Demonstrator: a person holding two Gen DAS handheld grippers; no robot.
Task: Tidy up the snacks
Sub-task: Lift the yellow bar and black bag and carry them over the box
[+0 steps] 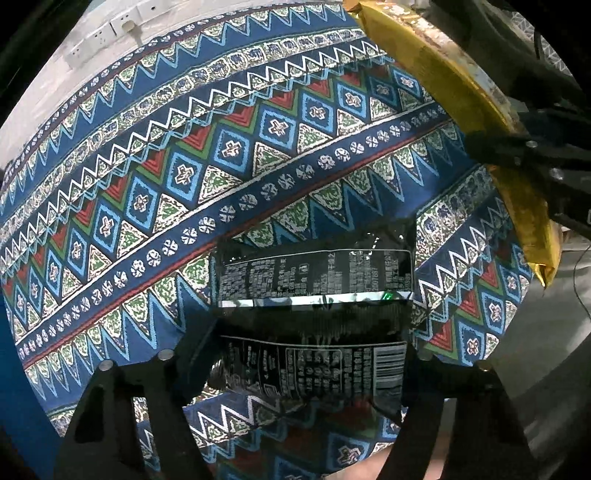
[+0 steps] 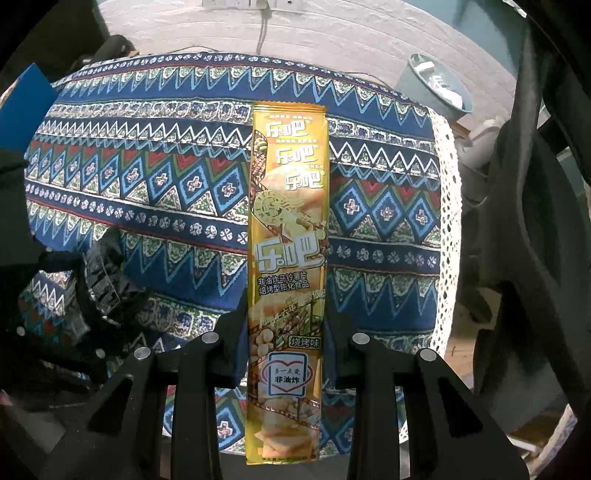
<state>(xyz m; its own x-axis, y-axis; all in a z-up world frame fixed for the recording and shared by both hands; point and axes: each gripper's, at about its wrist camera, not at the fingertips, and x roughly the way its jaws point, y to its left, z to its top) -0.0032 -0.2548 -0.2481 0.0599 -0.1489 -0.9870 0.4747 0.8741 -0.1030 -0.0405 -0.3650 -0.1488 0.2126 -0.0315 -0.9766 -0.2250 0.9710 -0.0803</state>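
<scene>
Left fingers [image 1: 207, 354] straddle the black pack [image 1: 314, 317], one on each side of it at its middle; whether the pads are actually pressing on the foil, you can't tell from the left wrist view. Right gripper [image 2: 286, 350] is clenched on the yellow pack [image 2: 288, 229], gripped near its lower end, with the long pouch running away from you over the cloth [image 2: 166, 192].

Black pack lies flat on the cloth, back side up (print and barcode showing), near the table's right edge. The yellow pack crosses the upper right corner of the left view, well clear of the black one.

Step in hand, as I read it: get the black pack while the yellow one waits.
- Keep the left gripper pointing straight down and centred on the seam band, not the crinkled end.
- Close squarely across the pack's width; glossy foil will likely slip if pinched at a corner.
- Watch for the cloth bunching into the pads; lift a touch to check it's free.
- Hold the right hand steady so the yellow pack doesn't droop into the left side.

Around: teal bin [image 2: 439, 85] beyond the far right table edge (possibly the drop spot, not certain), lace trim [image 2: 447, 229] down the right side, wall sockets [image 1: 107, 33] far back, blue panel [image 2: 26, 96] far left. Nothing lies between the two packs.
</scene>
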